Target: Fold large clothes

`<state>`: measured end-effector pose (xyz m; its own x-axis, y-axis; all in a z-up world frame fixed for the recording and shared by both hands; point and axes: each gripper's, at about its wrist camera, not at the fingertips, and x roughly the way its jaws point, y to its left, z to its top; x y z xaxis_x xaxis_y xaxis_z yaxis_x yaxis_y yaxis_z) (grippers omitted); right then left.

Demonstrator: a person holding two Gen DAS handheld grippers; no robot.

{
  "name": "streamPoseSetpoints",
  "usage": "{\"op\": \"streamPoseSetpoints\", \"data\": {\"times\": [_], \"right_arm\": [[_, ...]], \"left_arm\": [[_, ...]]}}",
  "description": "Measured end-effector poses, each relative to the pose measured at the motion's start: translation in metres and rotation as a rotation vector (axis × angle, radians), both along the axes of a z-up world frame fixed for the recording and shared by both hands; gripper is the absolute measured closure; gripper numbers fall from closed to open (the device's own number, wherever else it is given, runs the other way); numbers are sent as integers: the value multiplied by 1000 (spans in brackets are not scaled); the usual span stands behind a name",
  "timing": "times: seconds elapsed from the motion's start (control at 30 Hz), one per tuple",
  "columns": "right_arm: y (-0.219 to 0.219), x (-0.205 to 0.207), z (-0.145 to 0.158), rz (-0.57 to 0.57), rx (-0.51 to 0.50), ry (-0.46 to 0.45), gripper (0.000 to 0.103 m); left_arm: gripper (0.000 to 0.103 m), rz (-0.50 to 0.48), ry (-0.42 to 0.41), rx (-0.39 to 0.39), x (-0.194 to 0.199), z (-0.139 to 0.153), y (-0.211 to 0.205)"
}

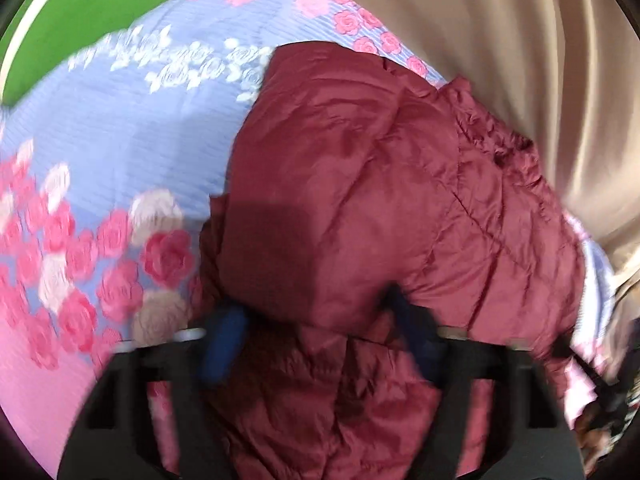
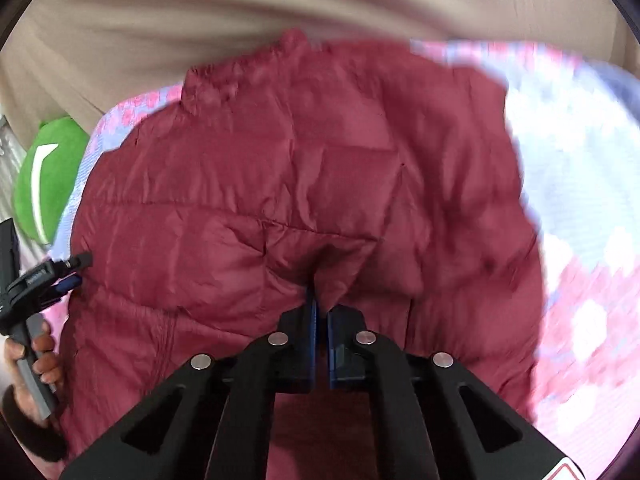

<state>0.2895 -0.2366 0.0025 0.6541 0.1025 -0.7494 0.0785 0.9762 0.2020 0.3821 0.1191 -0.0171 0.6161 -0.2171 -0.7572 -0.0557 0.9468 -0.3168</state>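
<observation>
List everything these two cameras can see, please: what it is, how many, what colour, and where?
puffer jacket: one, maroon, quilted, spread on the bed cover, filling the middle of both views.
bed cover: one, lilac-blue with pink and cream roses, under the jacket.
curtain: one, beige, hanging in folds beyond the far edge of the bed.
green object: one, bright green with a white stripe, at the left of the right wrist view; blurred, I cannot tell what it is.
left gripper: one, black with blue fingers, jaws apart around a bunched fold of the jacket.
right gripper: one, black with blue fingers, closed on a pinch of jacket fabric.
left hand: one, holding the left gripper's grey handle.
</observation>
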Motion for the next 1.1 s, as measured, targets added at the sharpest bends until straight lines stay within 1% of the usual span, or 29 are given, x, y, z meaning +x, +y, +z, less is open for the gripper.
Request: {"op": "streamPoseSetpoints", "data": {"times": [0.03, 0.07, 0.1, 0.17, 0.2, 0.23, 0.27, 0.33, 0.37, 0.4, 0.43, 0.47, 0.5, 0.53, 0.57, 0.63, 0.7, 0.77, 0.8, 0.83, 0.87, 0.93, 0.97, 1.0, 1.03, 1.1], "right_arm": [[5, -2, 19, -6, -50, -67, 101], [11, -9, 44, -3, -94, -162, 101], [15, -16, 64, 0, -112, -239, 101], [16, -32, 100, -15, -137, -381, 101], [13, -37, 111, -36, -145, -424, 101], [9, -37, 114, -54, -149, -441, 101], [0, -30, 109, -78, -157, -422, 101], [-15, -6, 80, -134, -186, -322, 101], [-25, 13, 51, -153, -193, -220, 101], [-35, 30, 20, -163, -192, -121, 102], [-41, 42, -8, -161, -186, -55, 103], [-43, 45, -21, -150, -181, -47, 103], [-40, 43, -24, -147, -200, -69, 102], [-36, 43, -22, -147, -222, -73, 101], [-34, 43, -18, -147, -221, -70, 100], [-37, 40, -14, -147, -192, -71, 100], [-44, 29, -6, -159, -158, -78, 99], [-51, 17, 6, -179, -140, -98, 93], [-53, 7, 13, -193, -141, -119, 92], [-52, 0, 20, -200, -145, -136, 88], [-55, -10, 28, -207, -149, -163, 87], [-51, -12, 43, -194, -127, -195, 85], [-45, -12, 49, -178, -107, -207, 85], [-42, -4, 55, -164, -93, -216, 85], [-31, 3, 63, -136, -78, -229, 85], [-15, 15, 67, -80, -56, -243, 85]], "left_arm": [[74, 0, -11, 30, 2, 4, -3], [80, 7, -31, 57, 3, 12, -7], [89, 4, -49, 70, 4, 18, -10], [91, -1, -83, 98, 4, 29, -17], [91, -10, -89, 107, 6, 31, -22], [90, -22, -89, 124, 9, 29, -31], [90, -27, -83, 143, 12, 26, -35], [90, -39, -69, 192, 20, 13, -49], [90, -40, -56, 226, 25, 1, -57], [90, -43, -54, 234, 25, -4, -57], [89, -48, -64, 240, 25, -9, -61], [89, -49, -72, 251, 24, -10, -63], [89, -50, -79, 268, 23, -10, -65], [89, -51, -84, 281, 22, -10, -67], [89, -52, -89, 288, 22, -10, -67], [88, -58, -97, 287, 17, -8, -65], [87, -73, -108, 255, 3, -1, -54], [83, -96, -102, 197, -19, 9, -36], [78, -98, -107, 181, -27, 13, -29], [74, -97, -117, 170, -35, 19, -22], [72, -86, -135, 171, -45, 27, -14], [70, -62, -171, 166, -56, 42, -2], [69, -37, -199, 155, -57, 55, 5], [67, -32, -212, 153, -56, 61, 6], [66, -21, -232, 160, -52, 69, 6], [66, -8, -238, 176, -36, 75, 1]]}}
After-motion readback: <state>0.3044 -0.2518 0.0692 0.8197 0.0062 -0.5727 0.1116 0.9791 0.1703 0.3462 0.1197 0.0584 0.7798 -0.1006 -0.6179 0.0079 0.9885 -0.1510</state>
